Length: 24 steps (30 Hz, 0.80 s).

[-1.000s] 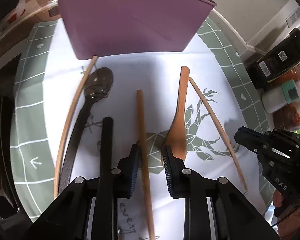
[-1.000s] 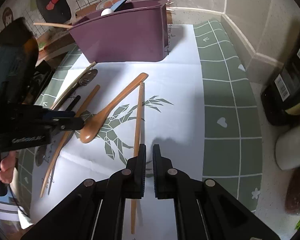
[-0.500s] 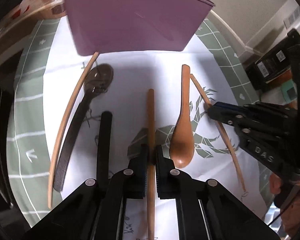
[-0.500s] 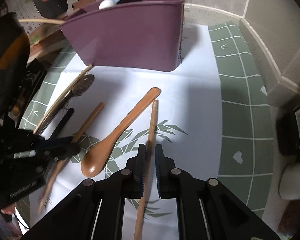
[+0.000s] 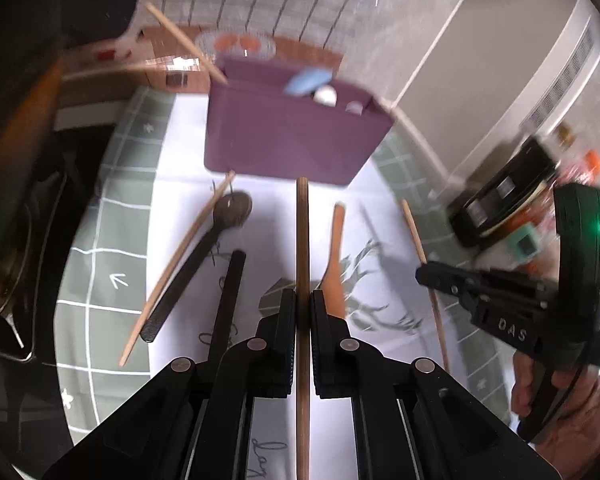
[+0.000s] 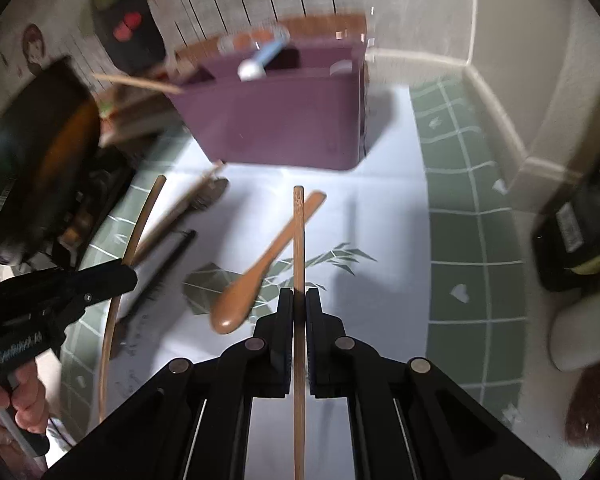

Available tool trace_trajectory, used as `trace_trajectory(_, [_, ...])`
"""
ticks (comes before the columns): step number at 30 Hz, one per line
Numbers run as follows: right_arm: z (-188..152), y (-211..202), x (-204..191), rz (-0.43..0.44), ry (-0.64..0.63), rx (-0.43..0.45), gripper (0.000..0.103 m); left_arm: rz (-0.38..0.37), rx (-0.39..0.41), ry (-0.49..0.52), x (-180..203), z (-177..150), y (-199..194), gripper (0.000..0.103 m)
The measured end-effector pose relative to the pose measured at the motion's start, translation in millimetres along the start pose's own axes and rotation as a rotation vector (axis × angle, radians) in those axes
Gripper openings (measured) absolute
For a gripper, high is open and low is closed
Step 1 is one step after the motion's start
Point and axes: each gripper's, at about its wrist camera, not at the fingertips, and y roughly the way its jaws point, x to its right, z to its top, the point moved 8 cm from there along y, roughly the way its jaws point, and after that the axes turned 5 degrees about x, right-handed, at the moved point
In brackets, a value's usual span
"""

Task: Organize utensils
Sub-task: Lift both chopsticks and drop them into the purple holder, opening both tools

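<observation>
the left gripper (image 5: pixel 302 304) is clamped on a wooden chopstick (image 5: pixel 302 240) that runs straight ahead toward the purple utensil holder (image 5: pixel 292 140). the right gripper (image 6: pixel 299 300) is likewise closed on a second wooden chopstick (image 6: pixel 298 236). on the white mat (image 6: pixel 380 240) lie a wooden spoon (image 6: pixel 260 272), a dark spoon (image 5: pixel 204 252), a black stick (image 5: pixel 230 300) and another wooden chopstick (image 5: pixel 176 268) beside the dark spoon. one more chopstick (image 5: pixel 184 42) leans out of the holder's left end.

Purple holder, tan wood, green grid

The utensil holder (image 5: pixel 292 140) is plain purple; the chopsticks (image 6: pixel 298 248) and wooden spoon (image 6: pixel 256 276) tan; the mat (image 6: pixel 460 240) green-and-white gridded.
</observation>
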Motion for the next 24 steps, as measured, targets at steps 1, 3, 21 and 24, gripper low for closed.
trace_trajectory(1, [0.9, -7.9, -0.7, 0.001, 0.0, 0.019, 0.005, -0.006, 0.014, -0.004, 0.2, 2.7, -6.0, 0.007])
trace_trajectory(3, [4.1, -20.7, -4.0, -0.002, -0.006, 0.058, 0.005, -0.006, 0.058, -0.004, 2.1, 11.1, -18.0, 0.007])
trace_trajectory(21, [203.2, -187.7, -52.6, -0.067, -0.168, 0.662, 0.005, -0.081, 0.679, 0.2, 99.1, 214.8, -175.0, 0.007])
trace_trajectory(24, [232.0, -211.1, -57.6, -0.051, -0.18, 0.765, 0.005, -0.055, 0.788, 0.223, 108.6, 243.7, -189.2, 0.007])
